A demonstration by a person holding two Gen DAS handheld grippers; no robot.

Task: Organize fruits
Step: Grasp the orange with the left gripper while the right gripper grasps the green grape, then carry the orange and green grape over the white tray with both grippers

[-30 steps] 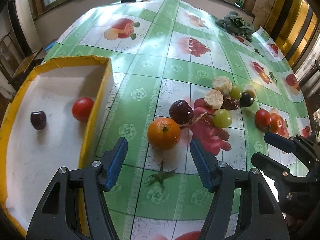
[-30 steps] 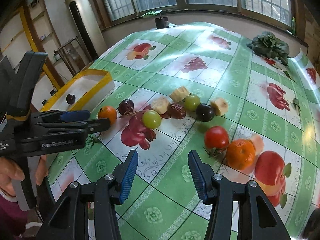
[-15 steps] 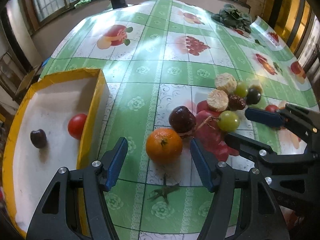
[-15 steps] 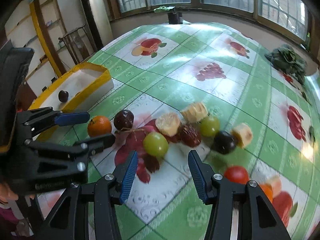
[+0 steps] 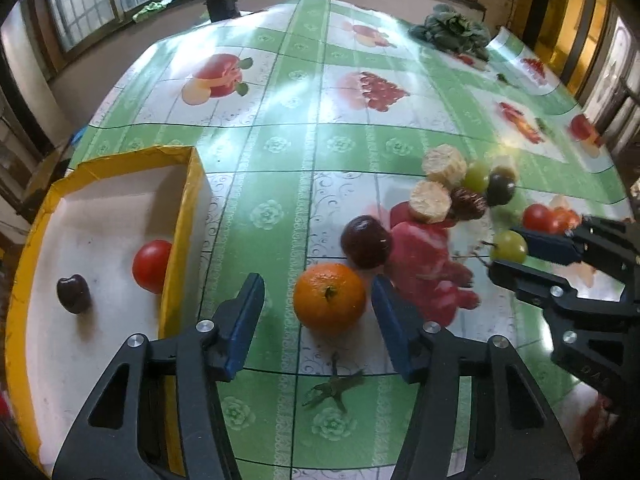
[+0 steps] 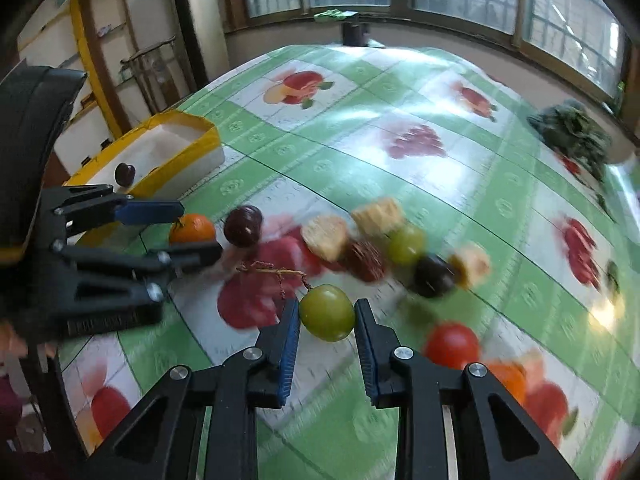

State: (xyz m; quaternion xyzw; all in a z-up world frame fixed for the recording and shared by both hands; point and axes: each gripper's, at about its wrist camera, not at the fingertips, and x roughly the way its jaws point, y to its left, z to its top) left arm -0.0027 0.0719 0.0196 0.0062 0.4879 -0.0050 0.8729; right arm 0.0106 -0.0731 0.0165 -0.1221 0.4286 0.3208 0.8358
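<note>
On the green fruit-print tablecloth [image 6: 320, 168], near its front edge, my right gripper [image 6: 326, 320] is closing on the green grape [image 6: 327, 312] sitting right between my jaws, while my left gripper [image 5: 318, 300] is closing around the orange [image 5: 329, 297], not yet squeezing it.

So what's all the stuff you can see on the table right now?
tablecloth: one, green-white, fruit prints
box: one, yellow rim, left
tomato: two, red; in the box, loose on the right
cherry: one, dark, in the box
orange: two; between the left fingers, beside the loose tomato
dark fruit: two; behind the orange, in the heap
green grape: two; in the right gripper, in the heap
tan chunks: three, heap
brown fruit: one, heap
leafy greens: one bunch, far corner
left gripper: black-blue, closing around the orange
right gripper: closing, pads on the grape
</note>
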